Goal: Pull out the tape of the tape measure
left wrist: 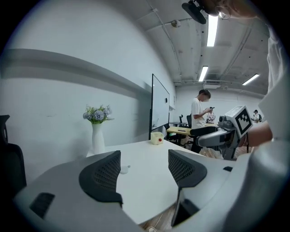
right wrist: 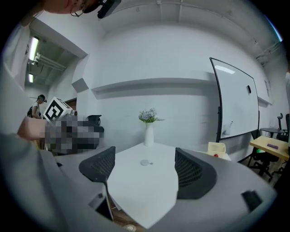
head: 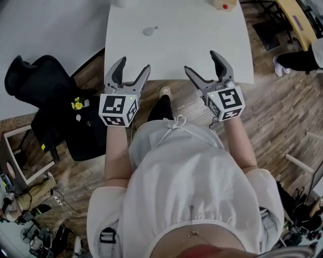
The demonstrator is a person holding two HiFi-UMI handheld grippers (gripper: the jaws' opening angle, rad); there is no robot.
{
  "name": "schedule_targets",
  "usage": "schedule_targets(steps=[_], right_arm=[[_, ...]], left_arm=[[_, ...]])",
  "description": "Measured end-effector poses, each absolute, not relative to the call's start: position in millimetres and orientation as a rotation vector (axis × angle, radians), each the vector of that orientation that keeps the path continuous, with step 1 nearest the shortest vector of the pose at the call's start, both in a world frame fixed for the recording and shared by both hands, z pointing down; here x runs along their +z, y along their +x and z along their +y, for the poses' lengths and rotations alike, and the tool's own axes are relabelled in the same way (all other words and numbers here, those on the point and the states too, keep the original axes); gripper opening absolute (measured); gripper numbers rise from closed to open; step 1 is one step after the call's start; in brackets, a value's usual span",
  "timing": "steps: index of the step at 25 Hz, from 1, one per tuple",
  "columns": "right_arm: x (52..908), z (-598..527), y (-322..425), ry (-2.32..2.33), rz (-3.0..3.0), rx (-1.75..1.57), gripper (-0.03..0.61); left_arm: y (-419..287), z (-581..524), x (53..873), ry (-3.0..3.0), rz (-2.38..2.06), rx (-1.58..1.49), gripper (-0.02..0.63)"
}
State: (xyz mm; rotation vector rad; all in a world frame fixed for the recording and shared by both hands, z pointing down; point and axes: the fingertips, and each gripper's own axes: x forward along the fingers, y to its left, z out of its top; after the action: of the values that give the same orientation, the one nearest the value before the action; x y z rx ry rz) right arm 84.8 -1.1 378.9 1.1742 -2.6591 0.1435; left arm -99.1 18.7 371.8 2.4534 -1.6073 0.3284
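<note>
The tape measure (head: 149, 30) is a small round pale-grey case lying on the white table (head: 202, 45), toward its far left. It also shows as a small disc between the jaws in the right gripper view (right wrist: 145, 162) and just beside the left jaw in the left gripper view (left wrist: 123, 169). My left gripper (head: 135, 64) and right gripper (head: 200, 61) hover side by side over the table's near edge, well short of the tape measure. Both are open with nothing between the jaws (left wrist: 144, 167) (right wrist: 144, 170).
A pale yellow box with a red button (head: 225, 5) sits at the table's far right. A white vase of flowers (right wrist: 149, 134) stands at the far edge. A black office chair with bags (head: 55, 106) is at the left. A person (left wrist: 199, 108) stands in the background.
</note>
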Motion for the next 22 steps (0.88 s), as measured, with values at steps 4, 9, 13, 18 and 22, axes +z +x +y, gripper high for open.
schedule_targets(steps=[4, 9, 13, 18, 22], right_arm=[[387, -59, 71, 1.159, -2.632, 0.18, 0.408], [417, -128, 46, 1.126, -2.582, 0.244, 0.408], [457, -165, 39, 1.094, -2.529, 0.339, 0.407], [489, -197, 32, 1.103, -2.463, 0.408, 0.405], [510, -209, 26, 1.106, -2.412, 0.436, 0.394]], left_arm=[[-114, -43, 391, 2.419, -1.57, 0.375, 0.331], [-128, -115, 439, 2.385, -1.463, 0.498, 0.331], [-123, -155, 488, 2.353, -1.332, 0.607, 0.331], [-118, -184, 538, 2.355, -1.147, 0.799, 0.331], [-120, -204, 568, 2.348, -1.056, 0.937, 0.333]])
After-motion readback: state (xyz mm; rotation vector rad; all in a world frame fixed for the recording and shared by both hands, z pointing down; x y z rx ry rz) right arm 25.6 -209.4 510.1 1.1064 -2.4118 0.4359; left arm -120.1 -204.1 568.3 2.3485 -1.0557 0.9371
